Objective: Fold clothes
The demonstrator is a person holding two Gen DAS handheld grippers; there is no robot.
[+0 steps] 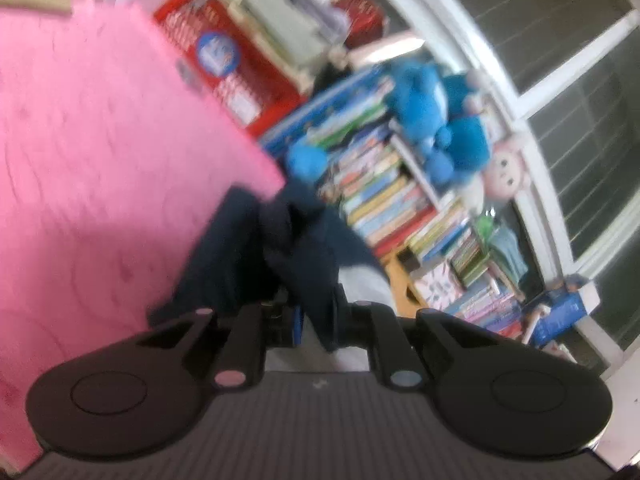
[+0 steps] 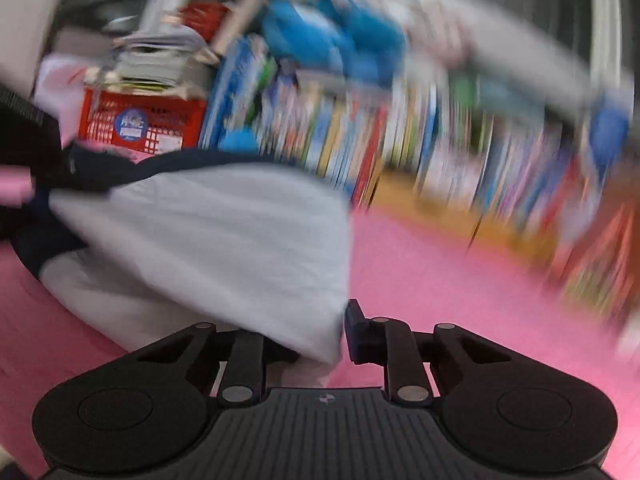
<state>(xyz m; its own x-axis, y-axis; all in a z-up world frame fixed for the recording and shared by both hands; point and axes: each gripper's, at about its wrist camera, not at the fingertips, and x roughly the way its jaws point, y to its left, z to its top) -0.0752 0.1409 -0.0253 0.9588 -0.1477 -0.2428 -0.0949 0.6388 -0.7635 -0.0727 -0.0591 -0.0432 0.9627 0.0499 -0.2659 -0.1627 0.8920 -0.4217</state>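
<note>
Pink foam mat [image 1: 100, 160] covers the floor on my feed, with a messy bookshelf [image 1: 400, 200] of kids' books behind it, a red crate [image 1: 240, 72] at its left end and a blue plush toy [image 1: 436, 120] sitting on top of the books. White window frame [image 1: 520, 80] curves off to the right. Everything's pretty smeared, so take the details loosely.

Left side first: my left gripper [image 1: 316, 320] is pinched down narrow on a bunched-up navy part of the garment [image 1: 296, 240], and the cloth hangs up off the mat from between the pads.

Over to the right: my right gripper [image 2: 316, 340] is also nearly closed, clamped on the light grey fabric [image 2: 220, 248] of the same piece. The grey panel spreads away to the left of that view, edged in navy, partly resting on the mat. Its right finger [image 2: 356, 332] shows clearly; the left one is buried under cloth.
</note>
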